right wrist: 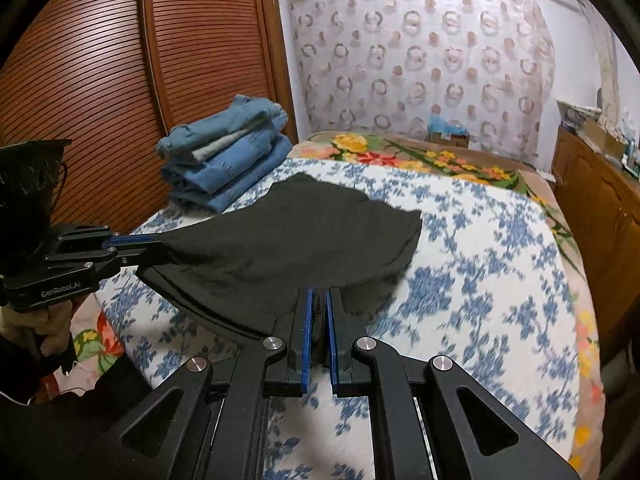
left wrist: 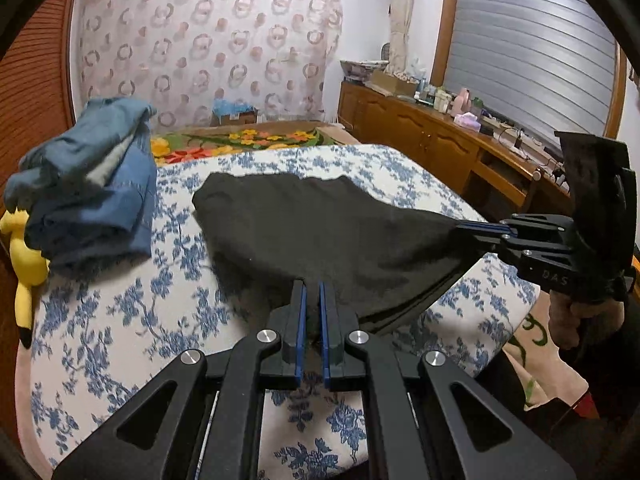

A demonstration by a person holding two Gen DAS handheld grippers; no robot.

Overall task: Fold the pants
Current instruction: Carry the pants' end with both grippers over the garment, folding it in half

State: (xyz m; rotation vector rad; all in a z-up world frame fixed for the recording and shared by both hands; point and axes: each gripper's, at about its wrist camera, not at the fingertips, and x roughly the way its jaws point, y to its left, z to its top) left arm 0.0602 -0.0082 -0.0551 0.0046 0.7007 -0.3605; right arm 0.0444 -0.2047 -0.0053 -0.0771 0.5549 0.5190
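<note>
Pants [left wrist: 320, 232], black, lie partly on the bed [left wrist: 120, 320] with the near edge lifted off the sheet between the two grippers. Left gripper [left wrist: 312, 296] is clamped on the near hem: blue pads nearly together, black cloth bunched in the narrow gap. Right gripper [left wrist: 464, 227], seen side-on in the left wrist view, is pinched on the right-hand corner of the cloth, which stretches taut to its tips; its body reads "DAS" in pale letters, the rest hidden by the hand [left wrist: 576, 320] holding it. From the right wrist view the right gripper [right wrist: 318, 300] has its pads close on a fold of black cloth, and the left gripper [right wrist: 156, 245] comes in from the left, biting the other corner; its side reads "GenRobot.AI". The far end of the pants rests flat on the blue floral sheet, layered edges visible along the lifted side. Jeans [right wrist: 228, 160], folded and stacked, sit at the far left of the bed near the slatted wardrobe [right wrist: 100, 60], apart from the pants. Yellow plush [left wrist: 24, 256] sits at the left bed edge, just beside the jeans. Cluttered wooden sideboard [left wrist: 432, 136] stands off to the right; its labels are too small to read.
</note>
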